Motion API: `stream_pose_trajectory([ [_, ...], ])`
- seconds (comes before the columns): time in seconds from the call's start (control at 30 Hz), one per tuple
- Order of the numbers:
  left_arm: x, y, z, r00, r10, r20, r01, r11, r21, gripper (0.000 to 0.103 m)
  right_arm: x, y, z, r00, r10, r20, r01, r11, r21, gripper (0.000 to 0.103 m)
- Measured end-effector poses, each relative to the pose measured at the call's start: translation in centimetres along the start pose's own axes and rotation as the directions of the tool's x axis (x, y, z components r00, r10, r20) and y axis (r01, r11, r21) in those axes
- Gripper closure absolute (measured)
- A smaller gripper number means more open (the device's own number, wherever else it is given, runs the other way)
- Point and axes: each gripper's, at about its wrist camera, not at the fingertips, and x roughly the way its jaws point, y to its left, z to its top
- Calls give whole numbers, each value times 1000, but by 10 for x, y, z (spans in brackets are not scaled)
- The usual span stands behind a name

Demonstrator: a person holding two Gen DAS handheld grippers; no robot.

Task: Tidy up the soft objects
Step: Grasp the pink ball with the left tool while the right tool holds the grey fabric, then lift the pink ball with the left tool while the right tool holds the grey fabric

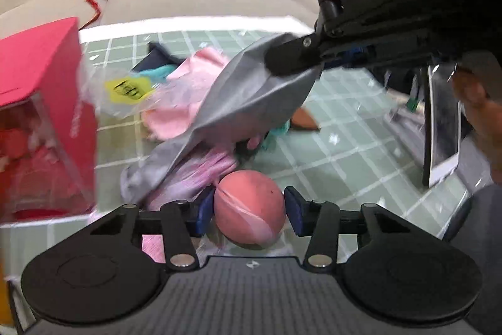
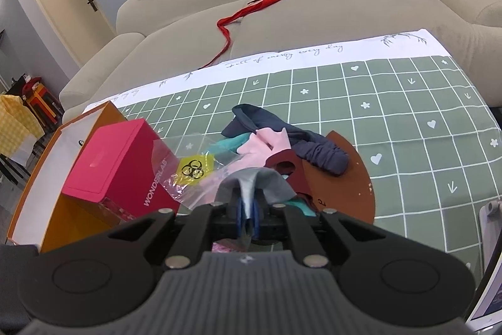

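right gripper (image 2: 248, 217) pinches the grey cloth (image 1: 251, 96) tight; left gripper (image 1: 249, 211) gapes around the pink ball (image 1: 251, 206), pads apart.

grey cloth (image 2: 251, 187) in right hand-held gripper (image 2: 248, 217)

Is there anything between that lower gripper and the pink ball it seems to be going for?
Nothing visible. The pink ball already sits between the left gripper's open fingers, with small gaps either side. The grey cloth, pinched by the right gripper, hangs above and behind it.
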Motion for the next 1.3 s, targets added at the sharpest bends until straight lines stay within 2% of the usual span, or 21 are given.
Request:
stream_pose_trajectory([
  [0.07, -6, 1, -3, 999, 20, -34, -20, 1000, -9, 48, 0, 0, 0, 1000, -3, 1, 3, 1000, 1, 97],
  [0.17, -10, 12, -6, 998, -35, -54, 32, 997, -70, 46, 0, 1, 0, 1000, 2, 1, -2, 1000, 2, 96],
  [0.23, -4, 19, -7, 997, -38, -64, 32, 995, -97, 42, 1, 2, -1, 1000, 1, -4, -1, 1000, 0, 96],
  [0.3, 0, 22, -8, 996, -63, -64, 54, 991, -126, 44, 2, 3, -1, 1000, -2, -8, 2, 1000, -5, 96],
  [0.37, 1, 22, -9, 995, -71, -64, 62, 990, -130, 48, 2, 3, -1, 1000, -7, -8, 6, 1000, -5, 96],
  [0.47, -8, 17, -10, 996, -49, -68, 40, 993, -115, 50, 0, 3, -1, 1000, -12, -2, 12, 1000, -13, 97],
  [0.67, -30, 19, -9, 991, -47, -124, 29, 990, -138, 50, -10, 8, 2, 1000, 2, 10, -2, 1000, -17, 99],
  [0.9, -56, 22, -8, 992, -49, -120, 31, 988, -153, 50, -23, 19, 3, 1000, -5, 26, 6, 999, -46, 100],
  [0.97, -59, 25, -4, 989, -63, -134, 39, 983, -178, 49, -25, 25, 4, 1000, -14, 26, 15, 998, -63, 100],
  [1.0, -59, 30, -1, 984, -95, -153, 60, 974, -217, 49, -25, 29, 4, 1000, -20, 23, 21, 997, -78, 100],
  [1.07, -57, 42, 3, 967, -189, -172, 126, 937, -325, 49, -25, 35, 3, 999, -27, 20, 29, 995, -100, 100],
  [1.13, -51, 56, 5, 943, -282, -179, 182, 883, -432, 49, -24, 39, 2, 1000, -22, 16, 23, 994, -109, 100],
  [1.23, -41, 79, 1, 884, -446, -143, 279, 747, -603, 49, -21, 42, 2, 1000, -26, 9, 27, 993, -118, 100],
  [1.27, -38, 85, 0, 857, -502, -120, 319, 698, -641, 49, -20, 42, 1, 1000, -26, 7, 26, 992, -120, 100],
  [1.3, -34, 90, -3, 823, -560, -94, 355, 636, -685, 50, -19, 42, 1, 1000, -25, 5, 25, 993, -118, 100],
])
